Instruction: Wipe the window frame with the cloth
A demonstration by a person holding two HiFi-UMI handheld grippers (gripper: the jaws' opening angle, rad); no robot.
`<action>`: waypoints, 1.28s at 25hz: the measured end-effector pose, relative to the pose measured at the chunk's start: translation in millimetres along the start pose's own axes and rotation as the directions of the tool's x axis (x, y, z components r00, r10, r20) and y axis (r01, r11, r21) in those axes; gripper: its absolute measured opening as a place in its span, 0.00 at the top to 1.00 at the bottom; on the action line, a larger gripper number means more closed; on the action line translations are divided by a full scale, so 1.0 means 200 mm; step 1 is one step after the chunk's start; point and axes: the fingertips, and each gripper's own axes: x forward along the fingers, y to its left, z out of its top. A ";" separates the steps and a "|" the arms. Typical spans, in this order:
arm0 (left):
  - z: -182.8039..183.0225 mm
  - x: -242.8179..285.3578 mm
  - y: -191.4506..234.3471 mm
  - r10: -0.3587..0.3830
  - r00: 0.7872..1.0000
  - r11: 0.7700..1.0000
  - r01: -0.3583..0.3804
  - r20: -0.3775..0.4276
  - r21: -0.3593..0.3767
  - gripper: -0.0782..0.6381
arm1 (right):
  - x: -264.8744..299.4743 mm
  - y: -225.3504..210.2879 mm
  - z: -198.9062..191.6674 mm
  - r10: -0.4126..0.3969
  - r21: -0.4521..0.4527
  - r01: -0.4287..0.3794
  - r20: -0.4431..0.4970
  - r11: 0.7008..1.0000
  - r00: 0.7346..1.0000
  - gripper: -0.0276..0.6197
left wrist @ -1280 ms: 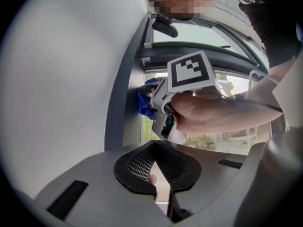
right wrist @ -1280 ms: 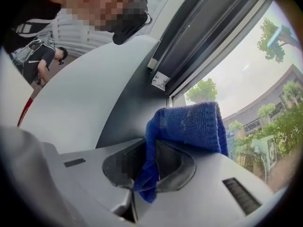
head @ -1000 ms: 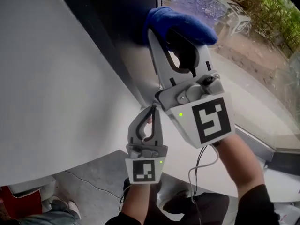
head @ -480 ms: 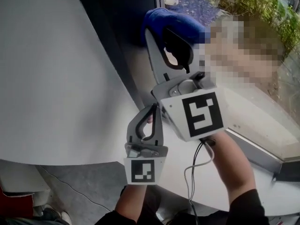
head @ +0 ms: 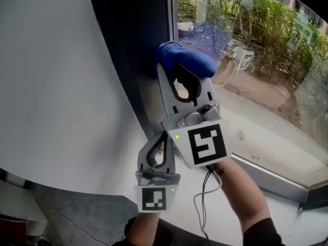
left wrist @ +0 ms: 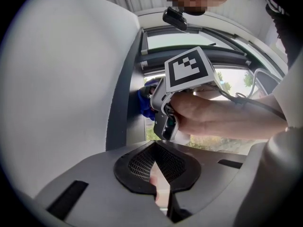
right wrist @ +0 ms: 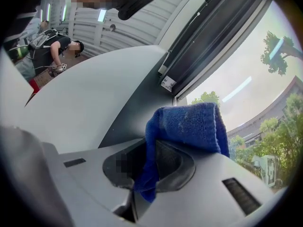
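Head view | right hand-held gripper grips cloth (crosswise) | left hand-held gripper closed

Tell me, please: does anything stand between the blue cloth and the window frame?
Nothing visible does. The right tool holds the blue cloth, which seems to rest against the dark window frame, beside the glass. The left tool hangs lower, clear of it.
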 end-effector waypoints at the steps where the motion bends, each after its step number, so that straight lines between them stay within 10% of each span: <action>1: -0.01 0.00 0.00 0.000 1.000 1.000 0.000 0.000 0.006 0.88 | -0.01 0.01 -0.01 0.002 -0.005 -0.002 0.003 1.000 1.000 0.90; 32: -0.26 -0.02 -0.06 -0.021 0.997 0.999 0.019 -0.070 -0.026 0.88 | -0.24 0.09 -0.42 0.068 0.032 -0.063 -0.186 0.998 0.980 0.90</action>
